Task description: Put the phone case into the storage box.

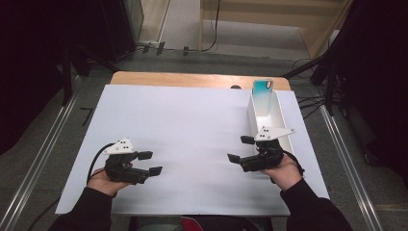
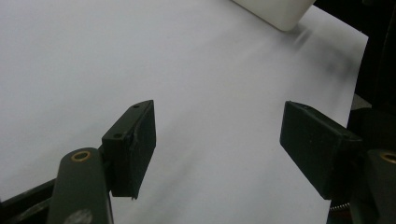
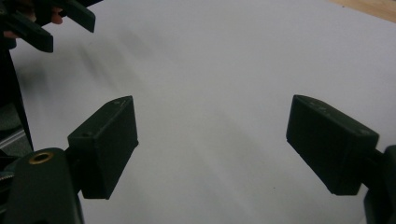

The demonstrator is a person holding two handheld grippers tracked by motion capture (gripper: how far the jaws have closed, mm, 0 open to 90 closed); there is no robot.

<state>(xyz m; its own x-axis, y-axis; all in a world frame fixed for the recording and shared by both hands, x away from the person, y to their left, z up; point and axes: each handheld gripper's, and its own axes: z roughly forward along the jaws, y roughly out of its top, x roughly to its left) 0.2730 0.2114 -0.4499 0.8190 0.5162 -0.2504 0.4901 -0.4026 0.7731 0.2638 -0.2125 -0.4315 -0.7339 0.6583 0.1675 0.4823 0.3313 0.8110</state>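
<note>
Nearby, tray (image 1: pixel 284 126) just behind right gripper (image 1: pixel 240 148); jaws empty.

Probably a lab: white-covered table (image 1: pixel 192 125), floor rails (image 1: pixel 43 159).

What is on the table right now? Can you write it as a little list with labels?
table cover: white sheet over a wooden table
tray: long white tray at the right side of the sheet
in the tray: teal phone case leaning upright at the far end
left gripper: open, holding nothing, low over the sheet at the near left
right gripper: open, holding nothing, beside the tray's near end
fingers: black blocks with bare sheet between them
</note>
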